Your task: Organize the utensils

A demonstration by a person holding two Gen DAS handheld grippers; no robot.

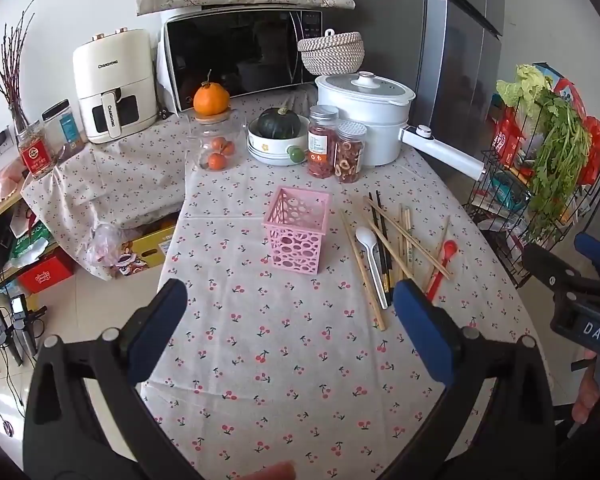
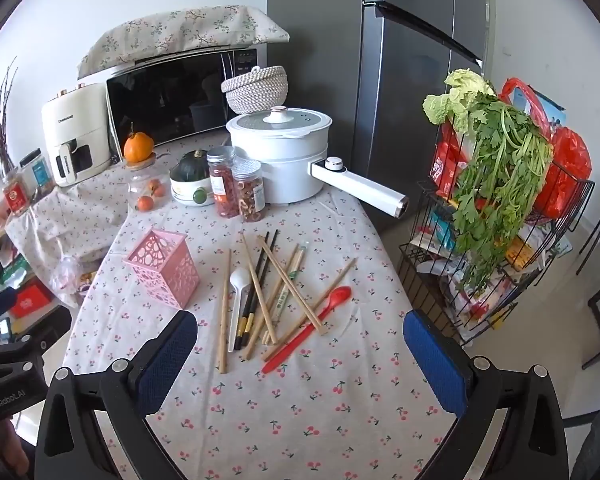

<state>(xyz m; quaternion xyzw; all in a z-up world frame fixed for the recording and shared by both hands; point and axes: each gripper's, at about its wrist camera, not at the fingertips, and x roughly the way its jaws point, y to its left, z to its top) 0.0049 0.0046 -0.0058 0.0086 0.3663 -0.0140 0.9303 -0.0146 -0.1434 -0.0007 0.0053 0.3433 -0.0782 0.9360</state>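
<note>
Nothing sorted yet: pink holder [image 2: 164, 276] stood empty; chopsticks [image 2: 268, 292], white spoon [image 2: 238, 280], red spoon [image 2: 312, 324] lay scattered on surface. Left gripper [image 1: 288, 328], right gripper [image 2: 300, 354] gaped, empty.

The white spoon [image 2: 239, 280] handle lies partly hidden under black chopsticks [image 2: 256, 292], jar labels unreadable

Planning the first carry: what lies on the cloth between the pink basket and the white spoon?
One wooden chopstick lies between the pink basket and the white spoon; otherwise bare tablecloth. The right wrist view shows it best.
</note>
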